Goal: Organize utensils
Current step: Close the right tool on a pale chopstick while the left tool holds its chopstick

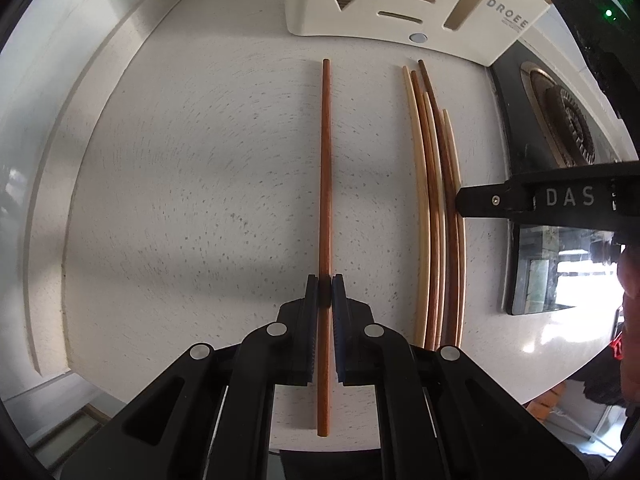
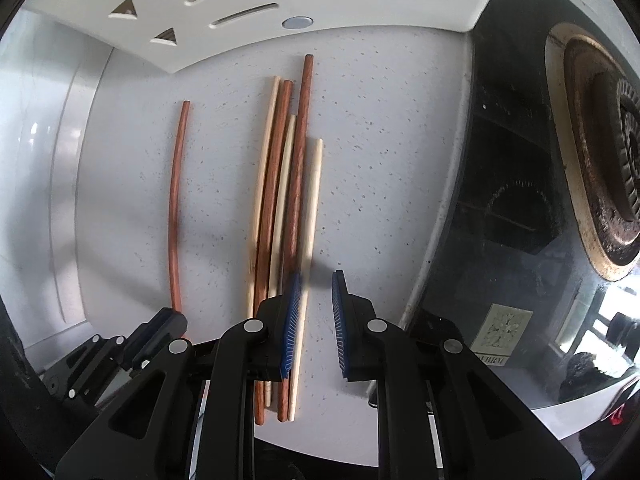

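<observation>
Left gripper (image 1: 325,294), jaws pinched on the slender reddish-brown wooden chopstick (image 1: 326,168), whose long axis parallels the mixed light-and-dark chopstick bundle (image 1: 436,216) rightward; right gripper (image 2: 316,312), spread and empty, beside that bundle.

A white speckled counter (image 1: 180,200) fills the view under soft daylight. At 12 o'clock stands a cream slotted rack (image 1: 384,0). At 3 o'clock lies a black glass hob (image 2: 500,200) with a crusted burner (image 2: 600,160).

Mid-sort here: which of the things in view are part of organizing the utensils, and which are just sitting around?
Job:
- reddish chopstick, clamped in left gripper
- bundle of chopsticks beside the right gripper
- white slotted utensil holder

Bystanders:
- stove burner
- black cooktop
</observation>
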The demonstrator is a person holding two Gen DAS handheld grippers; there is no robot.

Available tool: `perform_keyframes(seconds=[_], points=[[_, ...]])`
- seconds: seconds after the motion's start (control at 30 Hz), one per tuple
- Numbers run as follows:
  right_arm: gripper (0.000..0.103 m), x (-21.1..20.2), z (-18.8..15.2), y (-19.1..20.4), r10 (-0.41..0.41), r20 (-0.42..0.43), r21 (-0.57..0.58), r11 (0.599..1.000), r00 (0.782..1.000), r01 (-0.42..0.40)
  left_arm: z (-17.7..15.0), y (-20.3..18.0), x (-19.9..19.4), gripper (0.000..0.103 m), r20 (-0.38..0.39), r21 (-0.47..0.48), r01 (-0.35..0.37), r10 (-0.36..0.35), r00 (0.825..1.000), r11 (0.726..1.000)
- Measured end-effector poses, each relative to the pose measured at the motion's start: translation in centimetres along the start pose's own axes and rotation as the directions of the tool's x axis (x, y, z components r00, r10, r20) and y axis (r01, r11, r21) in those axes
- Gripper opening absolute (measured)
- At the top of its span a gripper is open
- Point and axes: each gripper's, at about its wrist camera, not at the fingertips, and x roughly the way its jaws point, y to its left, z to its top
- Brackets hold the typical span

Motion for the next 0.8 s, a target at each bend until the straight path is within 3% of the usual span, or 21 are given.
perform_keyframes(seconds=[0.27, 0.4, 0.8], points=[[0.017, 0.1, -0.6, 2.0, -0.067, 0.004, 0.018, 0.998, 0.998, 0.067, -0.6, 1.8, 0.1, 0.006, 0.012, -0.028, 0.025, -0.025, 1.0, 0.999], [0.011, 0.0, -0.6, 3.1, -0.128, 0.009, 0.007, 0.992, 0.992, 0.128, -0.9, 2.1, 0.3, 0.006, 0.018, -0.043, 0.035, -0.034, 0.999, 0.998], [0.007, 0.0, -0.5, 4.9, -0.19, 0.009, -0.011, 0.982, 0.982, 0.19, -1.3, 1.5, 0.5, 0.007, 0.024, -0.051, 0.02, -0.019, 1.0, 0.998]])
